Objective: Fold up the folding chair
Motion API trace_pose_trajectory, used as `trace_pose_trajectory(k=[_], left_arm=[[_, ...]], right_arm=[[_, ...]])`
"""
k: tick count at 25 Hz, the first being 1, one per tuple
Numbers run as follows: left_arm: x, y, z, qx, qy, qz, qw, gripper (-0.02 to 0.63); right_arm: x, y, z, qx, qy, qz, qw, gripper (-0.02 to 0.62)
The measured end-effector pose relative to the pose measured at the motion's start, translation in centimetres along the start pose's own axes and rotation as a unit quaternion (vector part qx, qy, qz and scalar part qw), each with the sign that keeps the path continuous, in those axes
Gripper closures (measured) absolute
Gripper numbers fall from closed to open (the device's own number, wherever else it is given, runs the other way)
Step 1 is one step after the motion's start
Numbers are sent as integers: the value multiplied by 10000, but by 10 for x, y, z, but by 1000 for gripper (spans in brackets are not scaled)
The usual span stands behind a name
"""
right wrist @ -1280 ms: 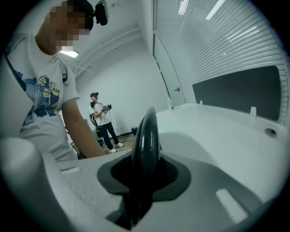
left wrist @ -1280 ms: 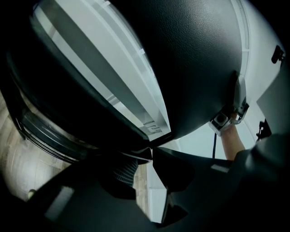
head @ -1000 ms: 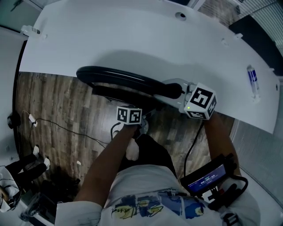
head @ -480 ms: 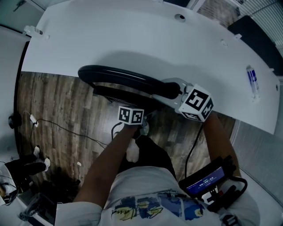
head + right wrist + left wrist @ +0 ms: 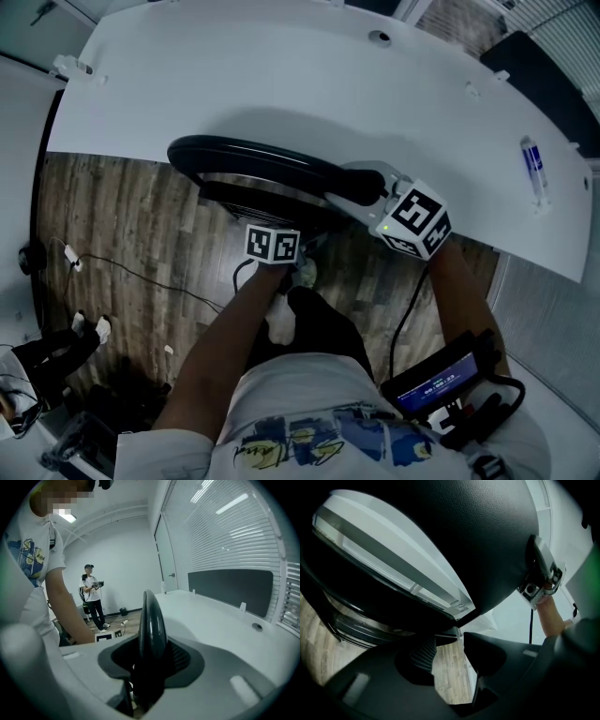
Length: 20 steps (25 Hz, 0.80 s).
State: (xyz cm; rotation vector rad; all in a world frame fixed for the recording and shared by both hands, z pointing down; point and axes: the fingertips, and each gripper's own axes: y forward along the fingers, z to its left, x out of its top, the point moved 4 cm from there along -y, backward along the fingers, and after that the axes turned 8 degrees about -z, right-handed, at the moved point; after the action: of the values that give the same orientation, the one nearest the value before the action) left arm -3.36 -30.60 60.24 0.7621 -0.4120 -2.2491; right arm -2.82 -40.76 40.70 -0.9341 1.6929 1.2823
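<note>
The black folding chair stands folded flat against the white table's edge; from above it shows as a curved black band. My right gripper straddles its right end. In the right gripper view the chair's thin edge stands upright between the jaws of the right gripper. They have just been opening, a gap shows at the ribbed pad, and they are open. My left gripper sits just below the chair's padded panel, its marker cube near the chair's middle. Its jaws have also just been opening; only floor shows between them.
The white table runs across the far side, with a small pen-like item at its right. A wooden floor with a cable lies to the left. Another person stands far off down the room.
The right gripper's marker cube has turned slightly and shifted a little. The chair and the left gripper stay in about the same place.
</note>
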Motion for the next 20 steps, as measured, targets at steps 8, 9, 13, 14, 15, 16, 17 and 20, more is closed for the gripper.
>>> trace_pose_trajectory(k=[8, 9, 13, 14, 15, 16, 17, 20], left_arm=[[3, -12, 4, 68, 66, -51, 9999, 411], [4, -13, 5, 69, 69, -66, 9999, 411], [6, -20, 7, 68, 65, -99, 9999, 408], [7, -21, 7, 63, 72, -101, 9999, 405], [7, -23, 8, 60, 93, -94, 9999, 402], [7, -24, 8, 64, 126, -77, 9999, 400], [7, -25, 9, 73, 166, -57, 9998, 400], [7, -32, 11, 94, 258, -16, 9996, 393]], right_arm=[[1, -4, -2, -290, -77, 26, 9995, 451], [1, -5, -3, -338, -98, 35, 9994, 449], [2, -6, -3, -502, -97, 54, 9987, 431], [2, -7, -3, -531, -83, 54, 9985, 428], [2, -8, -4, -559, -74, 54, 9984, 428], [3, -9, -4, -586, -66, 53, 9982, 428], [4, -10, -4, -609, -55, 51, 9981, 426], [8, -13, -3, -681, -9, -9, 9977, 413]])
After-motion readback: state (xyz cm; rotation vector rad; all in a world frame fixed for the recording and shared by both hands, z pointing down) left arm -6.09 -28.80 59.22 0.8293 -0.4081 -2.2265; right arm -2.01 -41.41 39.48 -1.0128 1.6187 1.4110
